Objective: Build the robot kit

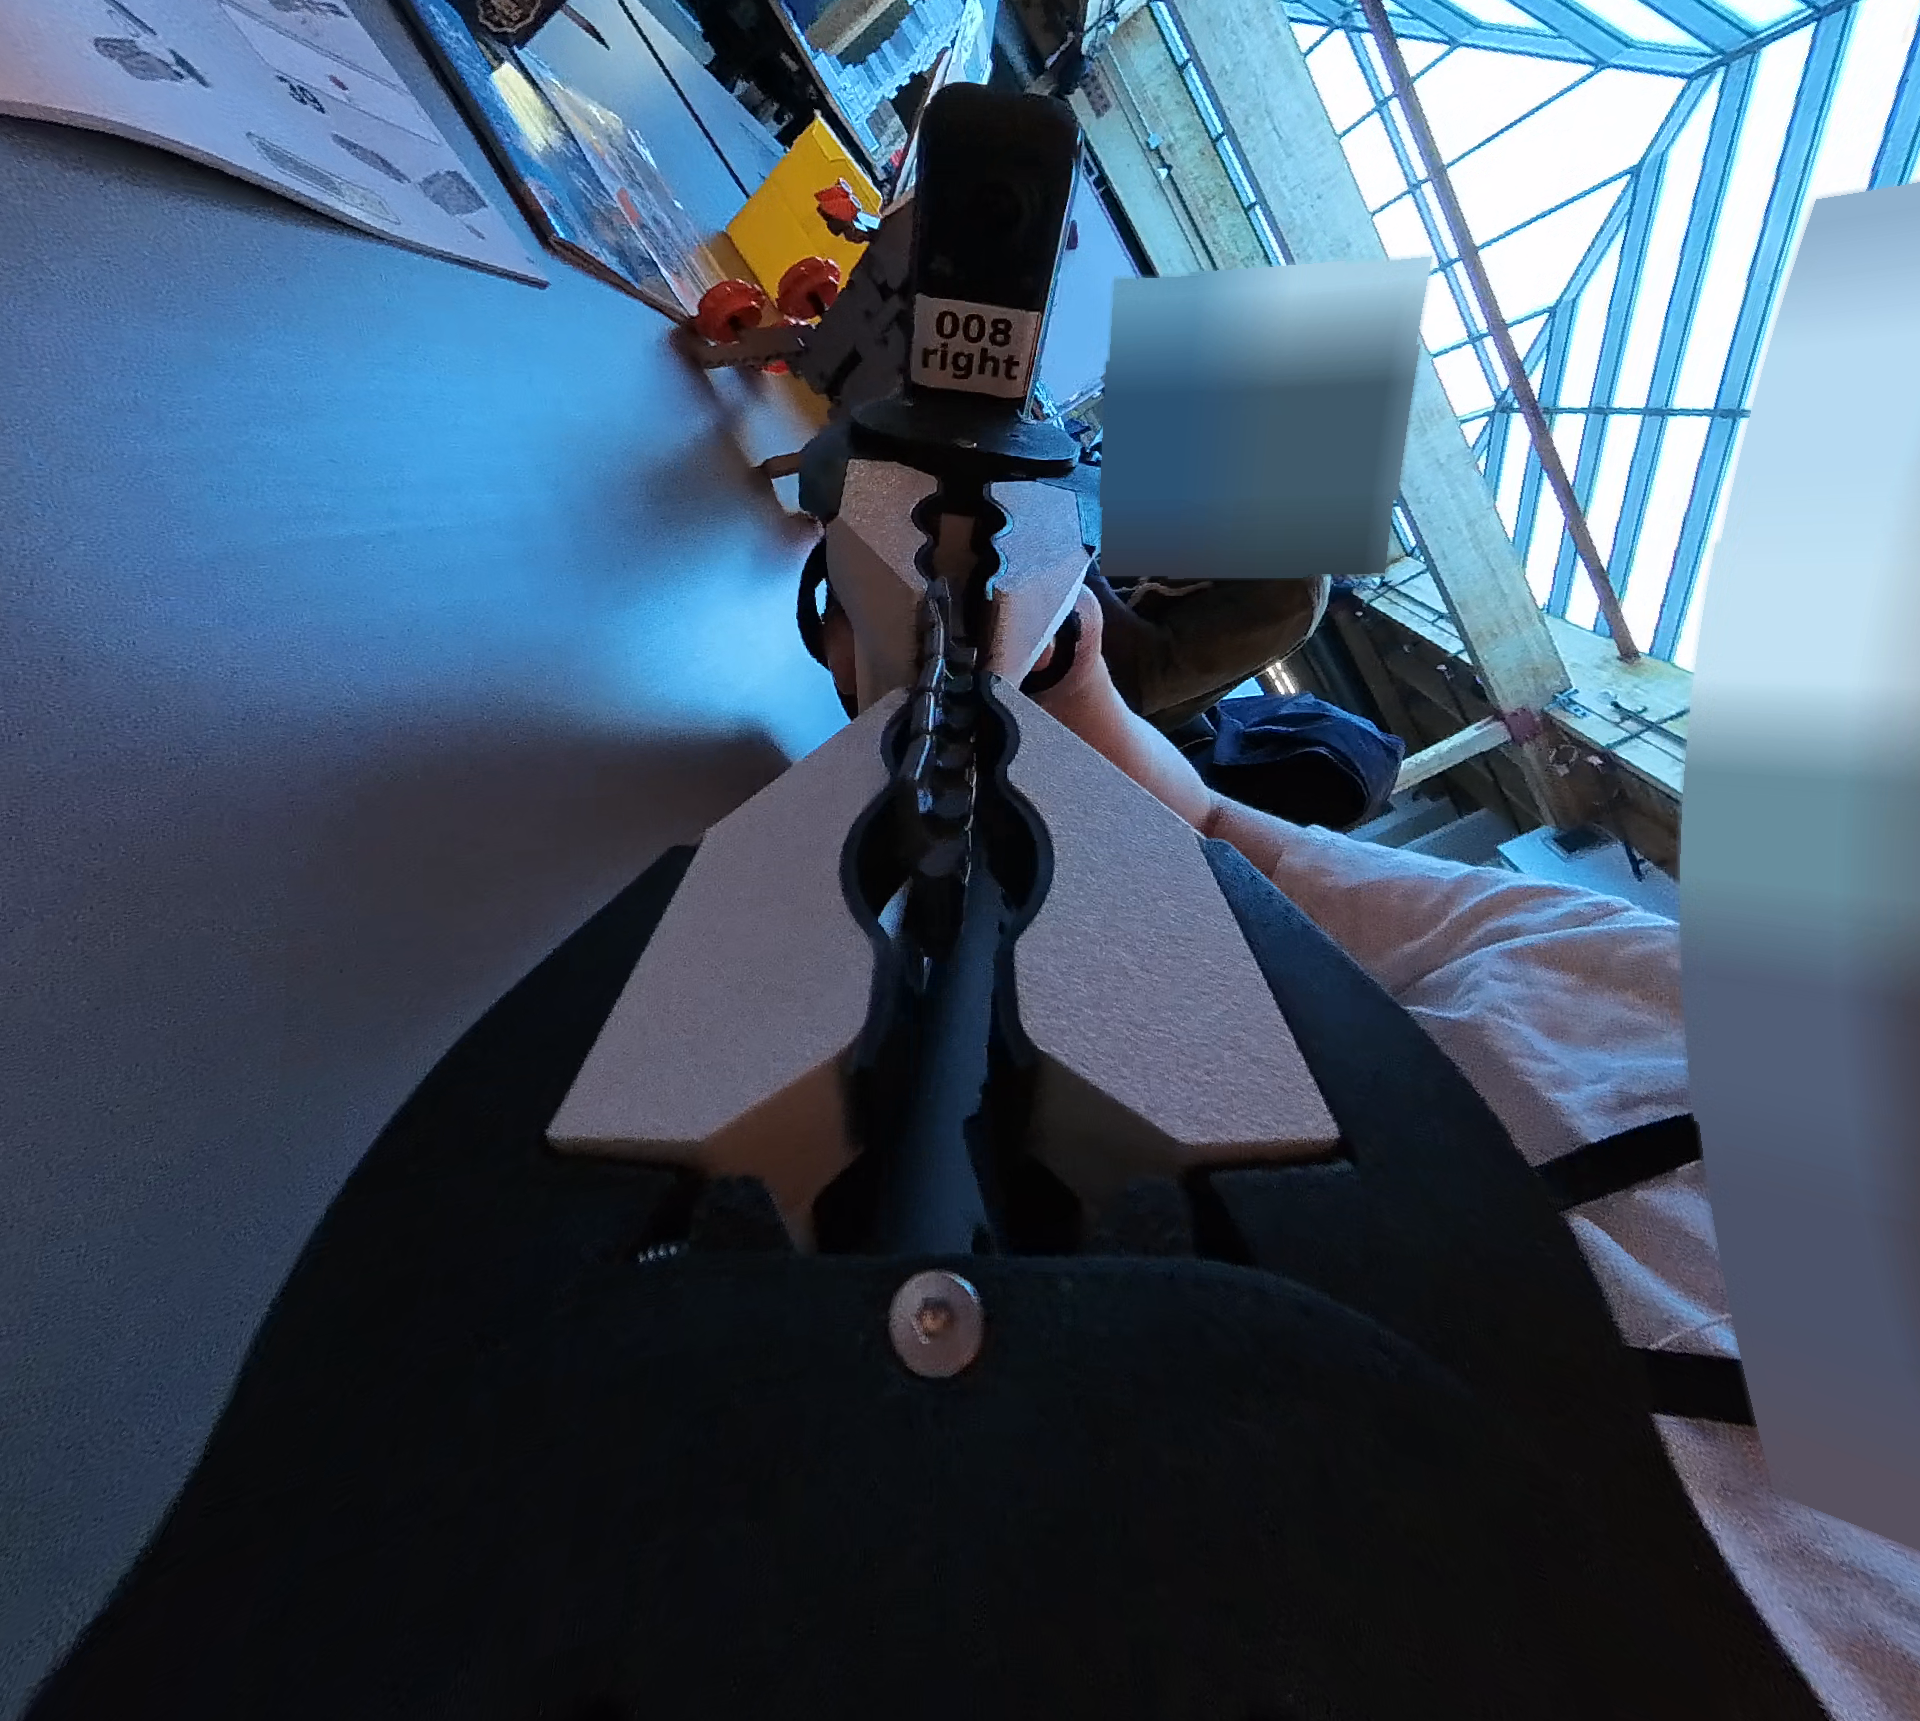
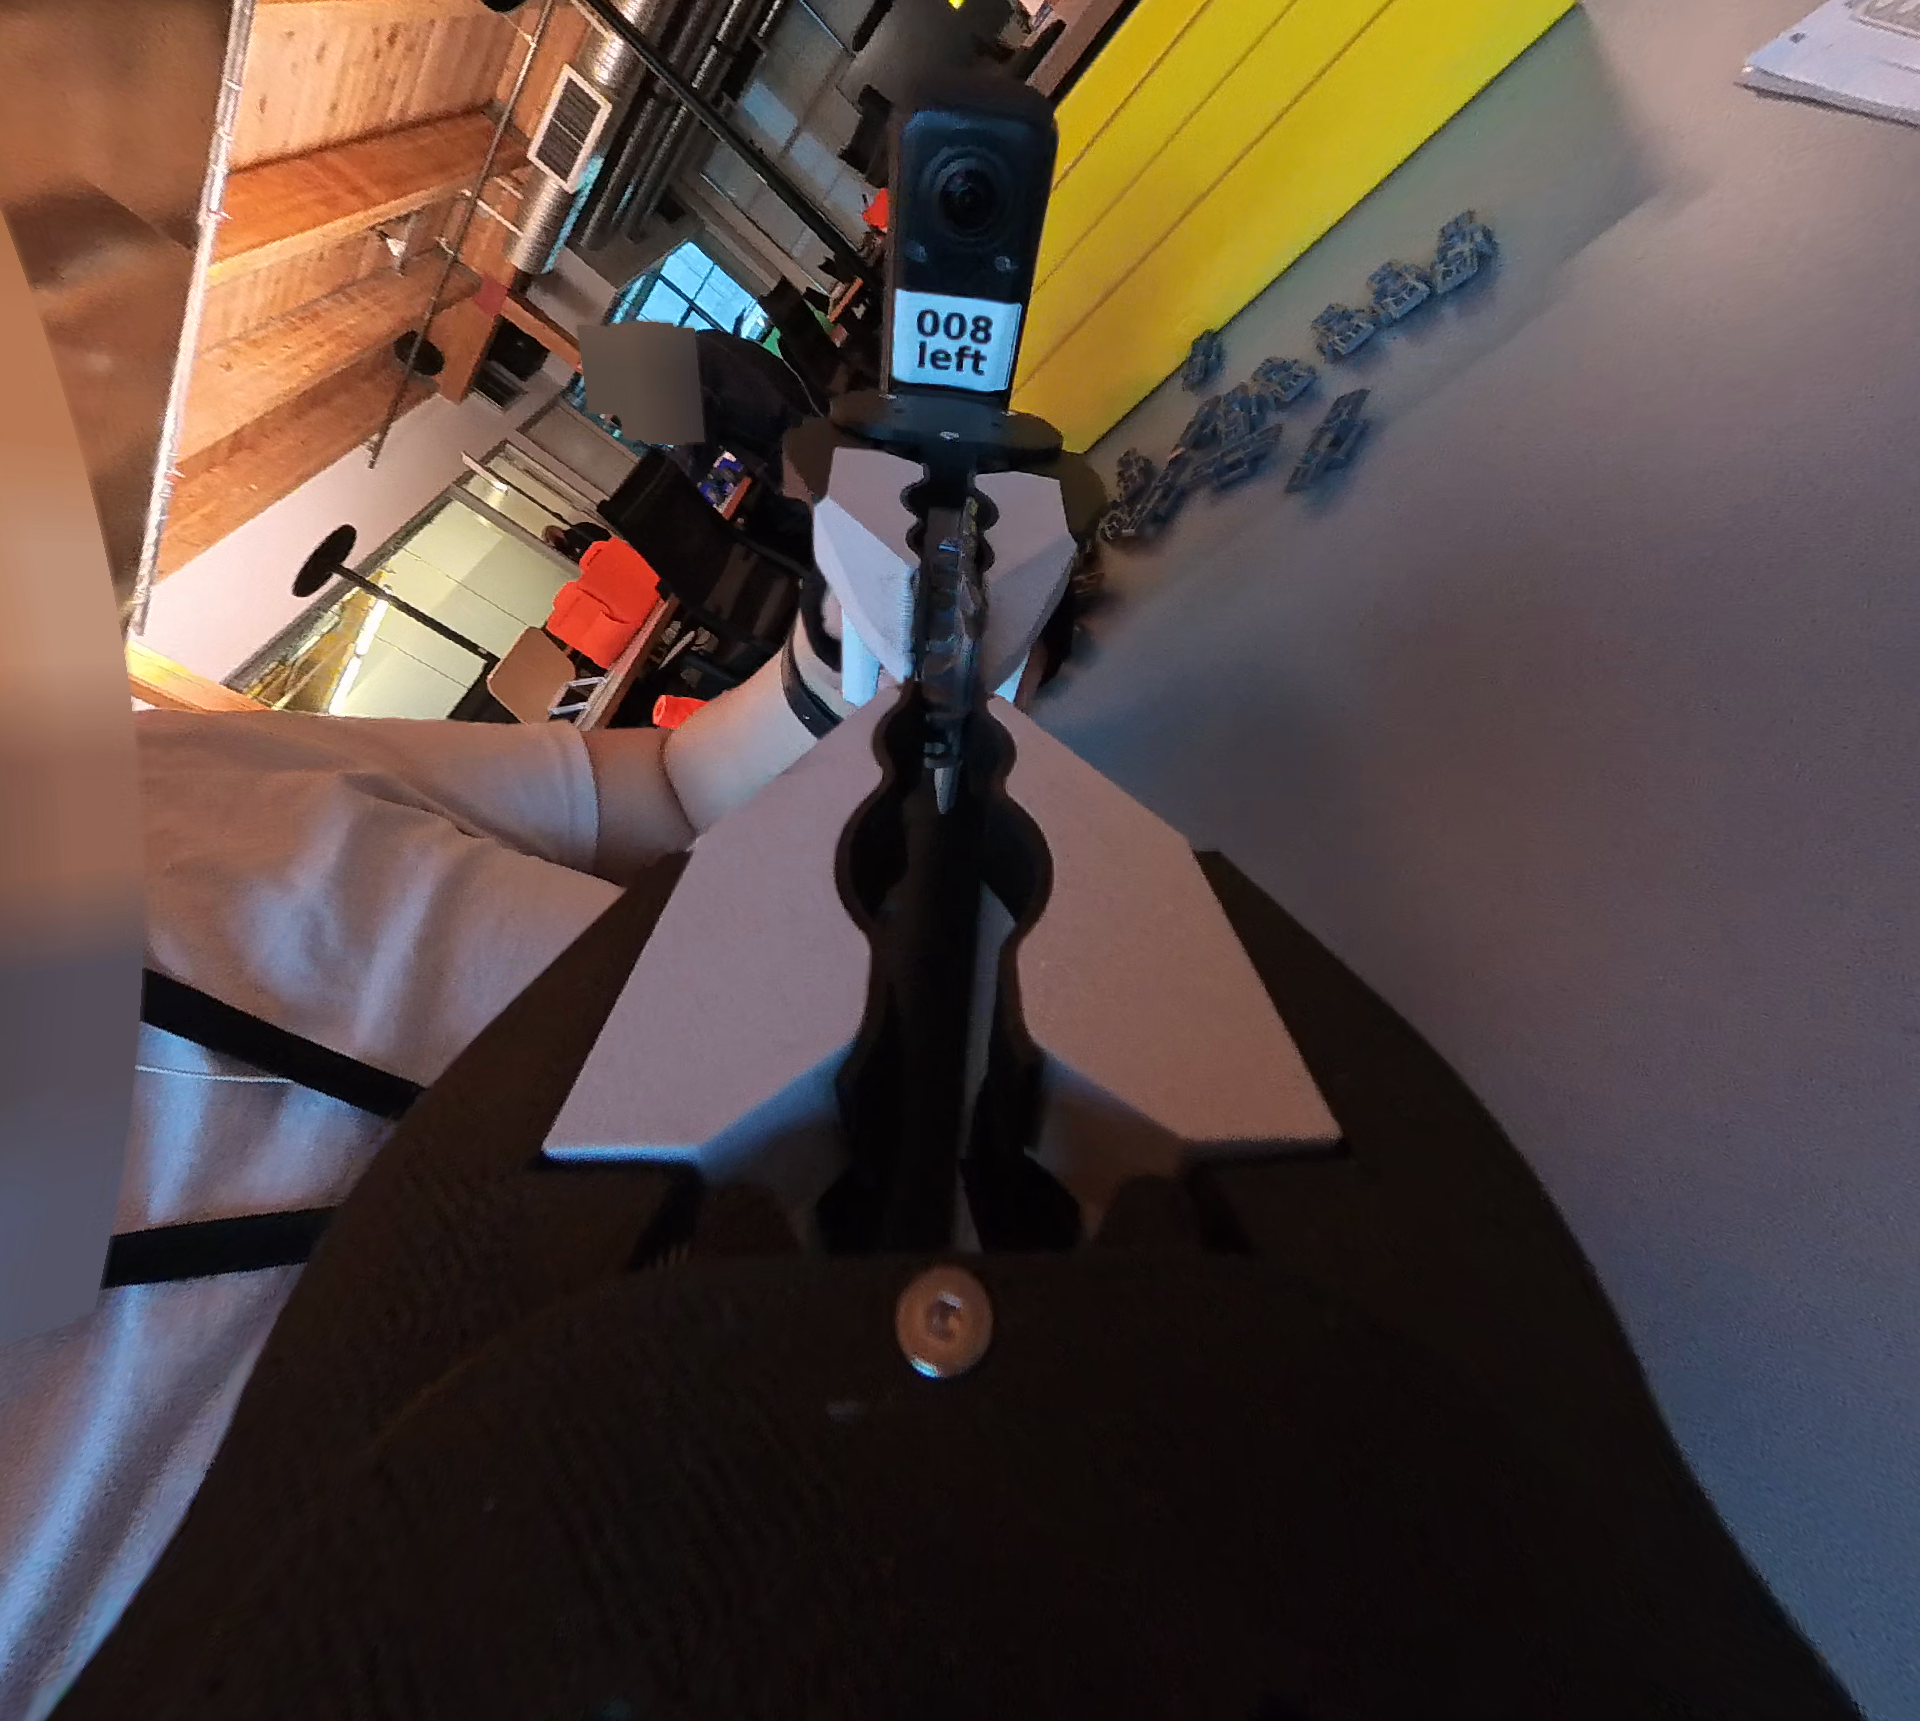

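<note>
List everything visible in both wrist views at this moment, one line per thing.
Dark toothed strip: one, black-grey, clamped between both grippers.
Grey brick pieces: a scattered cluster, table by the yellow box.
Yellow box: one, table edge.
Orange wheels: two, beside a grey model.
Instruction booklet: one, white, open on table.
Table: grey.
Left gripper: shut on the strip.
Right gripper: shut on the strip.

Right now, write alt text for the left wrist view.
The left gripper and the facing right gripper both clamp one dark toothed strip above a grey table. An open booklet lies behind.
</note>
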